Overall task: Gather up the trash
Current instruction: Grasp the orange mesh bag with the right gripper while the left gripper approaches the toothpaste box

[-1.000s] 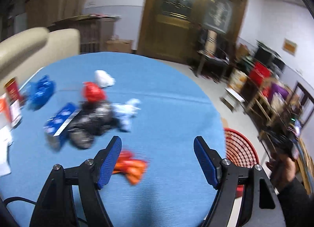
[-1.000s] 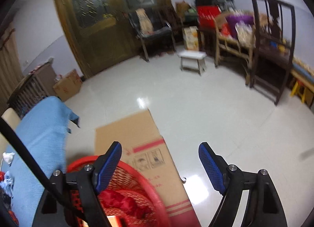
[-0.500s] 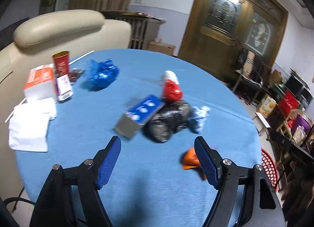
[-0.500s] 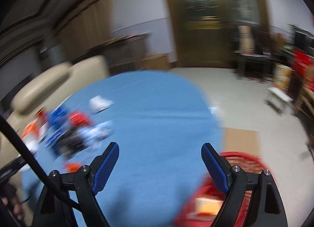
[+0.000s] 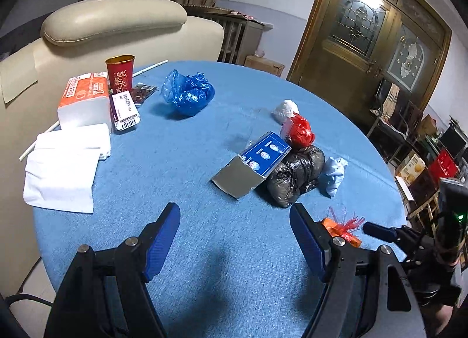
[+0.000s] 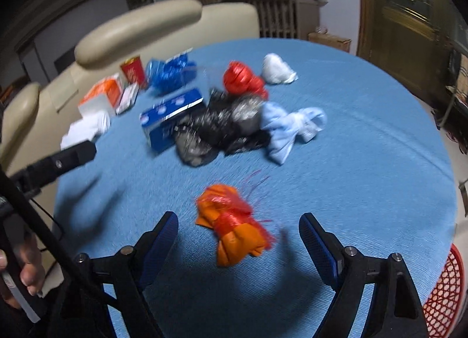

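Trash lies on the round blue-clothed table [image 5: 181, 145]: a blue carton [image 5: 257, 156] leaning on a black bag [image 5: 295, 174], a red bag [image 5: 299, 130], a white wad [image 5: 286, 108], a pale blue bag [image 5: 333, 174], a blue bag [image 5: 190, 94] and an orange bag [image 6: 231, 227]. My left gripper [image 5: 234, 212] hangs open over bare cloth, short of the carton. My right gripper [image 6: 238, 221] hovers above the orange bag, which sits between its fingers untouched. Its jaws are closing.
A red cup [image 5: 120, 74], a tissue pack [image 5: 84, 98] and white napkins [image 5: 64, 168] sit at the table's left. A beige sofa [image 5: 117, 19] stands behind. A red mesh basket [image 6: 444, 294] stands on the floor off the table's right edge.
The right gripper swung from over the floor and red basket to above the table, ending over the orange bag. The left gripper shifted left along the table and sank slightly.
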A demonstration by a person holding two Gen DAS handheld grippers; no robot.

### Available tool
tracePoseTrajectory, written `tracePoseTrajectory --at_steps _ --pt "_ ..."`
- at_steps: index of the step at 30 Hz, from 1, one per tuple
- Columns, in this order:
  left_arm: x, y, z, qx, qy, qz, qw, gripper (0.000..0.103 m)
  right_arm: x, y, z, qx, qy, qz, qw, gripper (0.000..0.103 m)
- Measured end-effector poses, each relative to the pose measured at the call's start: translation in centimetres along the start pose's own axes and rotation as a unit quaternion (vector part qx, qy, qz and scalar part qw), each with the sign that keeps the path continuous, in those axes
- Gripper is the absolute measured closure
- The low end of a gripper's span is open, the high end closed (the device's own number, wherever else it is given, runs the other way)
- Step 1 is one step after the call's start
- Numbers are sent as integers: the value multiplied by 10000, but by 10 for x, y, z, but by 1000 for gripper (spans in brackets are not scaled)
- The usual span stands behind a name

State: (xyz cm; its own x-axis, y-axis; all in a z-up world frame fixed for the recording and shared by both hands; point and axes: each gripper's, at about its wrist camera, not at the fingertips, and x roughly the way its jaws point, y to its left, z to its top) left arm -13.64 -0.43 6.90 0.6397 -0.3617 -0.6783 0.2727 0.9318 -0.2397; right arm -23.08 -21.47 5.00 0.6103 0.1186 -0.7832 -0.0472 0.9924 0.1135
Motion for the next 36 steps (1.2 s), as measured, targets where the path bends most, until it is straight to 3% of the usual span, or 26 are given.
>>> tracePoseTrajectory --at_steps 1,3,4,9,20,36 --pt "2 -1 1 20 22 -3 10000 25 5 2 0 -62 77 0 10000 23" --pt "5 -2 3 64 51 -6 10000 25 10 4 0 -136 180 -73 9997 44" --pt "7 -3 5 84 60 -10 9999 25 14 5 1 -173 244 -98 9995 48" --pt "23 -7 13 344 215 -92 9991 25 21 8 2 -296 351 -98 9989 57" --pt "73 -10 40 800 489 -191 9954 25 20 2 1 -110 313 15 9994 60" --pt "94 2 46 572 624 -506 9951 25 21 1 0 -64 307 52 9995 60"
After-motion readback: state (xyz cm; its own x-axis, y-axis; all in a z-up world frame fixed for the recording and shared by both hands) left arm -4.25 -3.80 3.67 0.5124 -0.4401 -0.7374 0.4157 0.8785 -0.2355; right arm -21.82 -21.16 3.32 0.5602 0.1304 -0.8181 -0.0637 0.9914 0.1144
